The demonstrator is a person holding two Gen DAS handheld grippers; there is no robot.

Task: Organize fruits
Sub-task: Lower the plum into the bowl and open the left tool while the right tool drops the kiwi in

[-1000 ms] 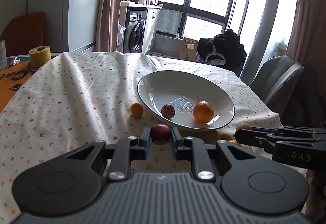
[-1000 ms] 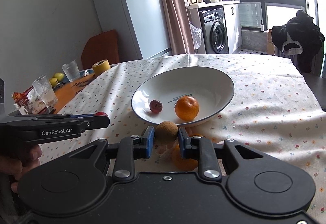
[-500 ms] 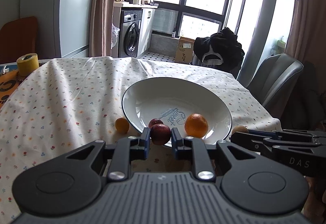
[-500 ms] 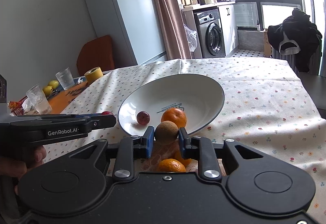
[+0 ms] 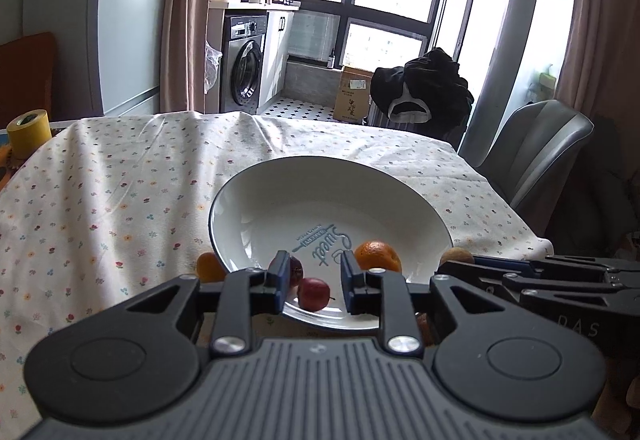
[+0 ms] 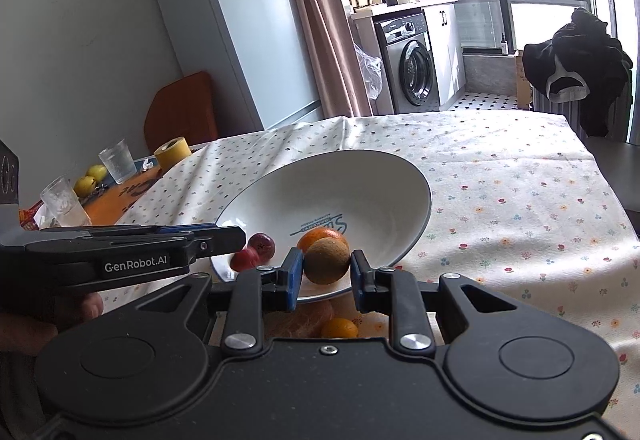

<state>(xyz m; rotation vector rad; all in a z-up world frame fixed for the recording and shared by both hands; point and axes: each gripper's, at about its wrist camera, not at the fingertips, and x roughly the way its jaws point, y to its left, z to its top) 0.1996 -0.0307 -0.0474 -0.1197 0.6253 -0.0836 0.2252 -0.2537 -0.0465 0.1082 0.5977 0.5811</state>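
While the left gripper [image 5: 313, 287] hangs with its jaws spread over the near edge of the white bowl [image 5: 424, 199], a small red fruit [image 5: 315, 294] lies free between them on the bowl's inner slope, touching neither pad. Beside it sit a second red fruit [image 6: 262, 244] and an orange [image 5: 377, 256]. The right gripper [image 6: 325, 275] pinches a brown kiwi [image 6: 326, 260] just above the same near rim. If the kiwi is let go there, it could strike the rim and roll out onto the tablecloth [image 6: 520, 199], or knock the loose red fruit. Both tools crowd the same edge, so their fingers may bump, or catch the rim and tip the bowl. Two small oranges, one [image 5: 209, 267] by the bowl's left side and another [image 6: 339, 328] under the right gripper, wait on the cloth.
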